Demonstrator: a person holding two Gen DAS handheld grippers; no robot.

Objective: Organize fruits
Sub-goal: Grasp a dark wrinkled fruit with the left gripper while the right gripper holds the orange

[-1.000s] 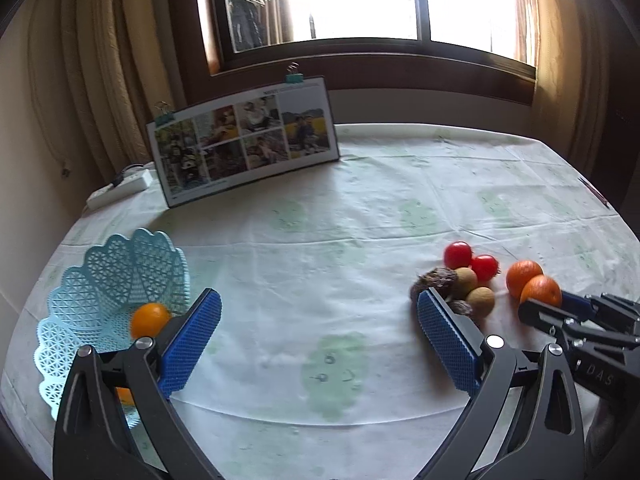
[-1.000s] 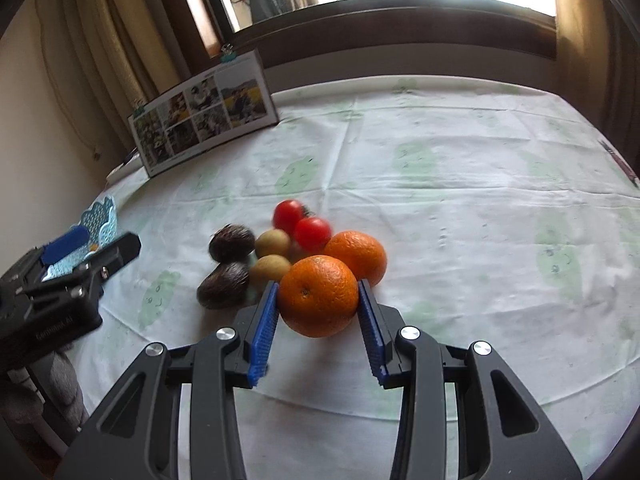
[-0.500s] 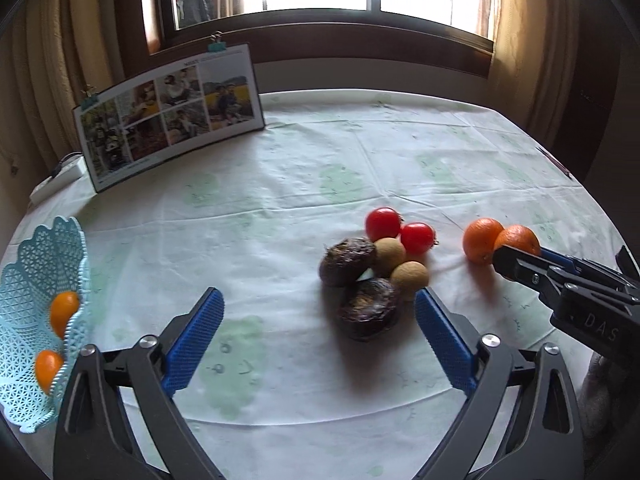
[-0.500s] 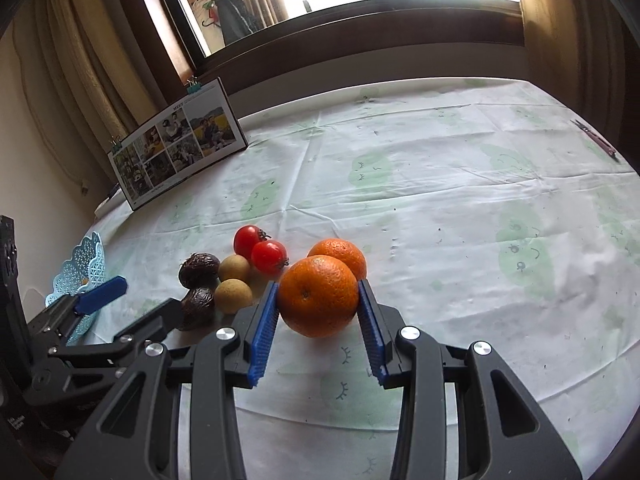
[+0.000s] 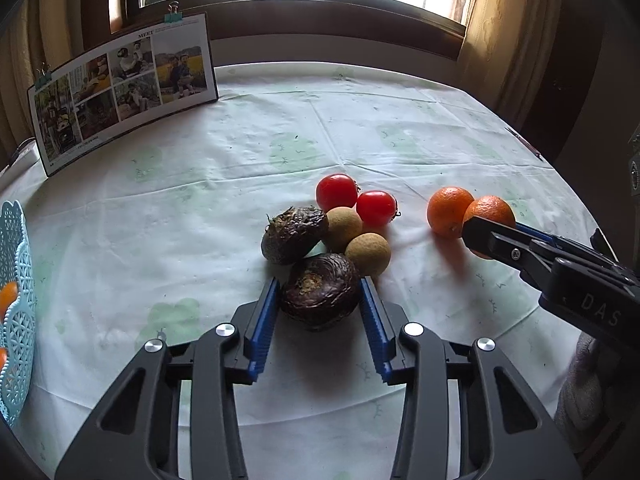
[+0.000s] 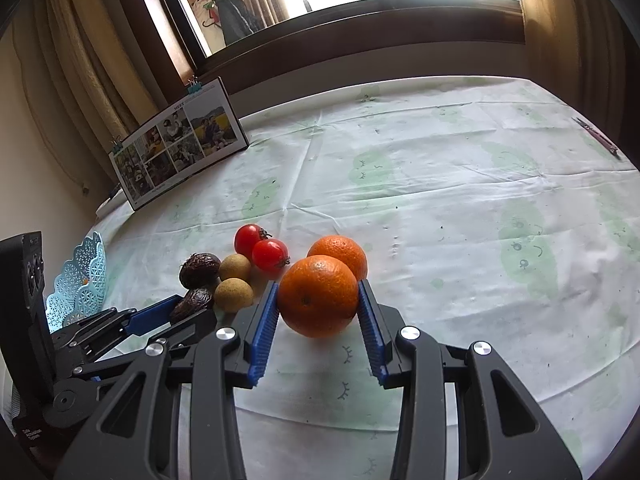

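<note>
The left claw (image 5: 319, 312) is clamped on a wrinkled dark fruit (image 5: 319, 291), both blue pads against its sides. The right claw (image 6: 318, 316) is clamped on an orange (image 6: 318, 295). Whether either fruit is off the counter (image 5: 240, 168) I cannot tell.

In the left wrist view a pale blue lattice basket (image 5: 14, 280) sits at the nine o'clock edge with orange fruit showing through its wall, so by my judgement the sorting is begun but less than half done. Left on the cloth, at about twelve o'clock from the left claw, are a second dark fruit (image 5: 294, 234), two tan round fruits (image 5: 344, 224), and two red tomatoes (image 5: 336, 192); a second orange (image 5: 448, 212) lies at two o'clock, touching the gripped one. Those six, plus the two held, are not yet put away.
</note>
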